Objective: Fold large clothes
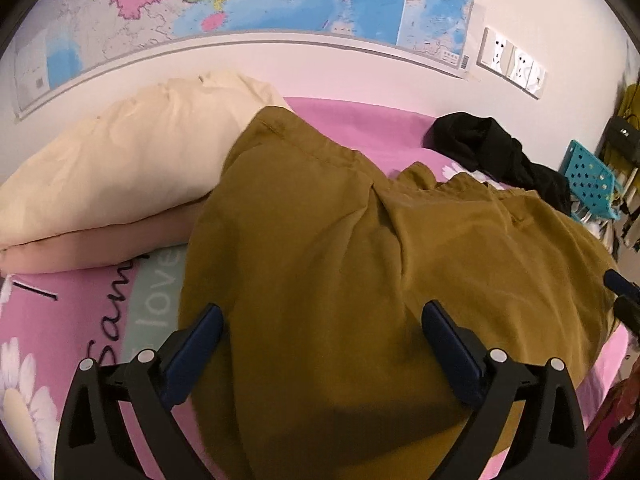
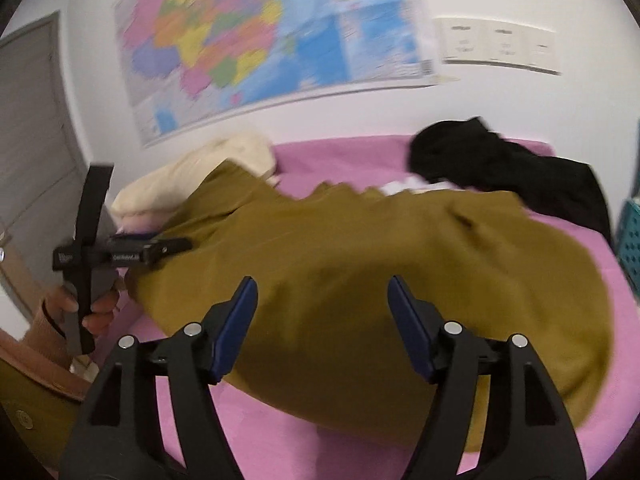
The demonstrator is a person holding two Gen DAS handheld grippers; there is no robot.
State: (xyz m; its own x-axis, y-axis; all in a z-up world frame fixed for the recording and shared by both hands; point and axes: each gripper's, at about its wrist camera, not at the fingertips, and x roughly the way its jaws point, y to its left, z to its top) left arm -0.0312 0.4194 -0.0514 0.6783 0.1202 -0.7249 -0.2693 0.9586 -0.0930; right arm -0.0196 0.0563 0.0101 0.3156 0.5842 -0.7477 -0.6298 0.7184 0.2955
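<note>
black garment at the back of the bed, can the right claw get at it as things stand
Probably yes. The right claw is open and empty, and the black garment lies uncovered on the pink sheet. Only the olive garment lies between; reaching over it looks feasible.

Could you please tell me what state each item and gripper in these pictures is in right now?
Olive garment: spread on the bed, rumpled, partly over the pillow, held by neither gripper.
Black garment: crumpled heap at the far side, unfolded.
Cream pillow: lying at the wall.
Left gripper: open, empty, above the olive garment.
Right gripper: open, empty.
Grey door: shut.
</note>
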